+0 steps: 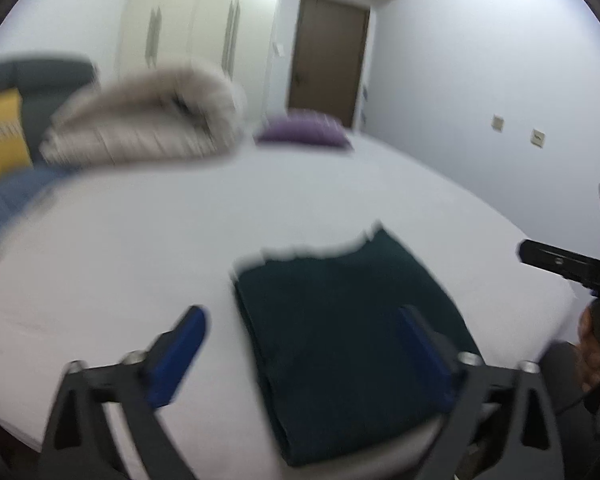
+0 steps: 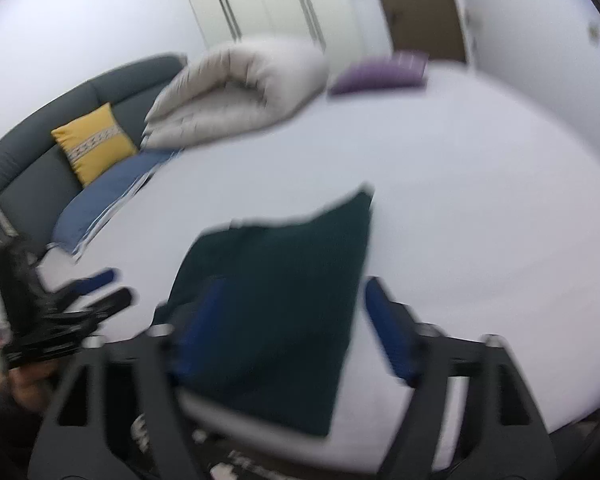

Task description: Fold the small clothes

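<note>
The garment (image 1: 340,344), dark green and already folded to a neat oblong, lies on the white bed (image 1: 140,248) at its near edge; its long axis runs from near to far, tilted a little to the right at the far end, where a ragged pale hem shows. The left gripper (image 1: 304,356) hangs over its near left part, jaws spread wide and holding nothing; one blue finger (image 1: 184,344) stands over bare sheet just left of the cloth, the other over the cloth itself. The right gripper (image 2: 292,328) hangs over the near right part, also wide open and empty; its left finger is over the cloth, its right finger (image 2: 392,332) over bare sheet beside the right edge. Both tools therefore sit at the near short end, one to each long side, and neither looks clearly nearer; whether any finger touches the fabric I cannot tell, since both views are blurred. My judgement: any further fold would go across the long axis, near end carried to far, each gripper taking its own near corner; the far hem lies well beyond both. A rolled quilt (image 2: 240,92) and a purple cushion (image 2: 380,72) sit far off, clear of the work.
</note>
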The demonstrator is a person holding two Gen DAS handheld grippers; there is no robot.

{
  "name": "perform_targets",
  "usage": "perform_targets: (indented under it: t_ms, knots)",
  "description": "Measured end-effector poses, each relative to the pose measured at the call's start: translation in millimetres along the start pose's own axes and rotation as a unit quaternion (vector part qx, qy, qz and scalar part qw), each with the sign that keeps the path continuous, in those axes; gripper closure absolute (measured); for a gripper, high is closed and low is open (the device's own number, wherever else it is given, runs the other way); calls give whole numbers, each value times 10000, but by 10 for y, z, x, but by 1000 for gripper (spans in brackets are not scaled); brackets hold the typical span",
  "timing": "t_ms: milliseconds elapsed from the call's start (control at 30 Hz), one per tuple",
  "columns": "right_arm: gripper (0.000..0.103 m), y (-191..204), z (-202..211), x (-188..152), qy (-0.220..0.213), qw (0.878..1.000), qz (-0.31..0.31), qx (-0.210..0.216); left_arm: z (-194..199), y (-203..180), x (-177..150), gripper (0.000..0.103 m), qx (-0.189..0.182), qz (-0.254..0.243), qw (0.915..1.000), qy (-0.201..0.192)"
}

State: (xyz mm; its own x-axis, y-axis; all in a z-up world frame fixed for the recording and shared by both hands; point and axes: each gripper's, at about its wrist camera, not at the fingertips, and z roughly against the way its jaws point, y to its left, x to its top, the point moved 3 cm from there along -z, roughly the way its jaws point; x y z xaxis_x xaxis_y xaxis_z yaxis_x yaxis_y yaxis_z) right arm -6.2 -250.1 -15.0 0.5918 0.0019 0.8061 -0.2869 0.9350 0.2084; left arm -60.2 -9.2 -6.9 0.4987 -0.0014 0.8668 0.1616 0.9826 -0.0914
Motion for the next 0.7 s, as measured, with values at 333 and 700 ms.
perform_targets:
  t_ms: [333,700]
  knots:
    - [0,302,776,436,-1515,9839,447,-833,742,-255,635,0,968,-360,9870,-1229]
    - [0,559,820,494,-837,9916,515,-835,381,-186,529,0,1446,-32,9895,78]
